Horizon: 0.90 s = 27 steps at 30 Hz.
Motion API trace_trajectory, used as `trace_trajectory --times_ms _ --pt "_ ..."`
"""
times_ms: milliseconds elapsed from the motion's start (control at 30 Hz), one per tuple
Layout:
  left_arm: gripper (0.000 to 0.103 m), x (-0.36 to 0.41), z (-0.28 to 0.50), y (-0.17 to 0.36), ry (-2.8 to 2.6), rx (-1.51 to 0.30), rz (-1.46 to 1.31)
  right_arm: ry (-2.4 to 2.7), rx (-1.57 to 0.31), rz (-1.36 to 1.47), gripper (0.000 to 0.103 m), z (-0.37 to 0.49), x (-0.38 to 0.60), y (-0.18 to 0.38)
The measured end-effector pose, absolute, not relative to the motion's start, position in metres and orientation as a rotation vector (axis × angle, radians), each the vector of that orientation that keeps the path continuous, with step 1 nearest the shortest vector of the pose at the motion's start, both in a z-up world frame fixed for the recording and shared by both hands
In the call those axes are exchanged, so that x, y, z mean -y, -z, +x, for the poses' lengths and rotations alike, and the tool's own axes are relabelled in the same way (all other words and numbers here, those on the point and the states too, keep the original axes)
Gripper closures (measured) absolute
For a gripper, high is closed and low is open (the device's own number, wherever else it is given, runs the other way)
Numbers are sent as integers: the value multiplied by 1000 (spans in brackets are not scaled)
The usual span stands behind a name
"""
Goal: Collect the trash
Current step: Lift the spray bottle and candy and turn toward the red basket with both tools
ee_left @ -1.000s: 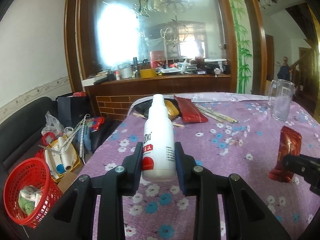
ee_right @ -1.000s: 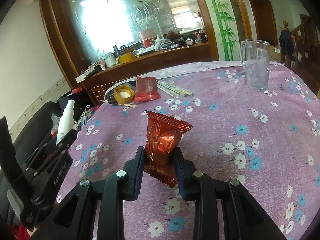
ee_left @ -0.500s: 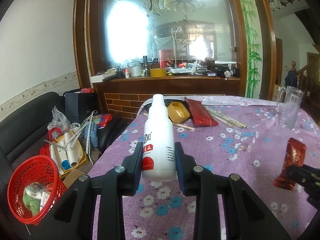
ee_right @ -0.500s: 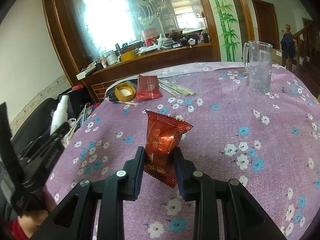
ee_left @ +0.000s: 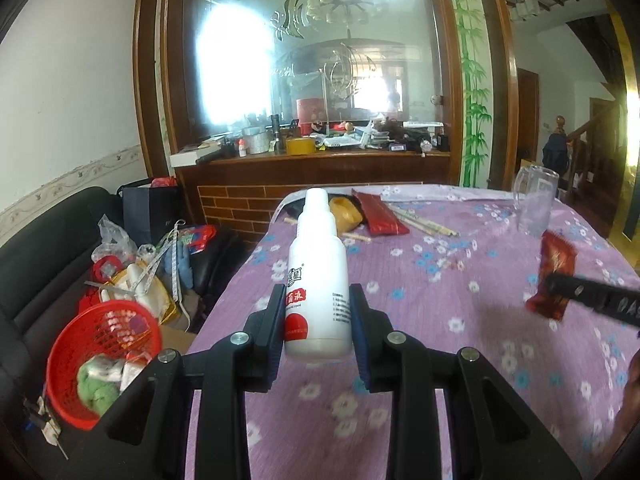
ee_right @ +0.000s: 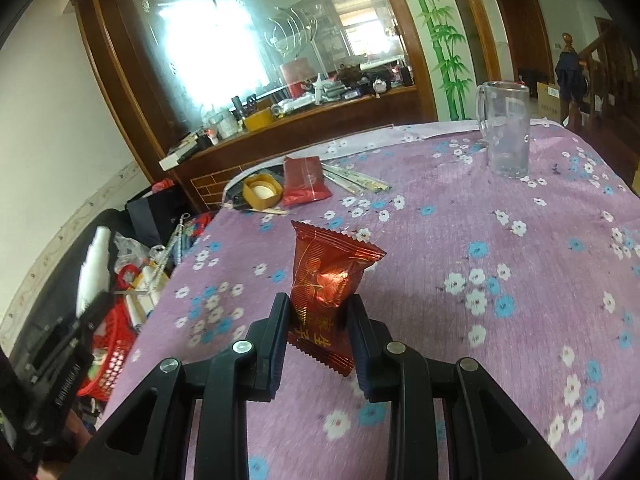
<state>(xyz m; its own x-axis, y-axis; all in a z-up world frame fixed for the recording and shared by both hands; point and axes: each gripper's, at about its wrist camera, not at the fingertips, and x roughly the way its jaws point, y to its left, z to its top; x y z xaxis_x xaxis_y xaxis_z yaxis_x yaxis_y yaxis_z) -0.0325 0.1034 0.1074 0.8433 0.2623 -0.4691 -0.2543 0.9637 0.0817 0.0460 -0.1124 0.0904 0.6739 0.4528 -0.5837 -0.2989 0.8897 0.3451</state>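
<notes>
My left gripper [ee_left: 318, 334] is clamping its jaws on an upright white bottle [ee_left: 317, 280] above the tabletop [ee_left: 460, 280] edge. My right gripper [ee_right: 319, 330] is squeezing a red snack wrapper [ee_right: 326, 280]. A red basket [ee_left: 100, 352] is sitting below left.

Your right gripper [ee_right: 316, 320] pinches a red snack pack [ee_right: 326, 280] upright, jaws tight on its lower half, above the purple floral cloth [ee_right: 500, 240]. Far side: yellow tape roll [ee_right: 262, 192] w/ a red pouch [ee_right: 305, 180] just beside it, chopsticks [ee_right: 356, 178] next to that. Glass mug [ee_right: 505, 128] stands well apart, back right. At left, your left gripper [ee_right: 86, 312] grips a white bottle [ee_right: 95, 264], red basket [ee_right: 114, 344] beyond it, off the cloth.
</notes>
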Motion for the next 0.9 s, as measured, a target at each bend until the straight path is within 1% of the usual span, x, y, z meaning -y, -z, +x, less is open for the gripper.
trace_trajectory --times_ms 133,467,900 --pt "74 -108 -56 -101 -268 -510 27 -447 -697 242 72 12 116 -96" --pt "74 -116 -99 -86 -274 -531 40 -478 -708 204 72 -47 99 -84" --pt "74 -129 -115 -83 -291 -500 44 -526 -759 140 71 -67 52 -73"
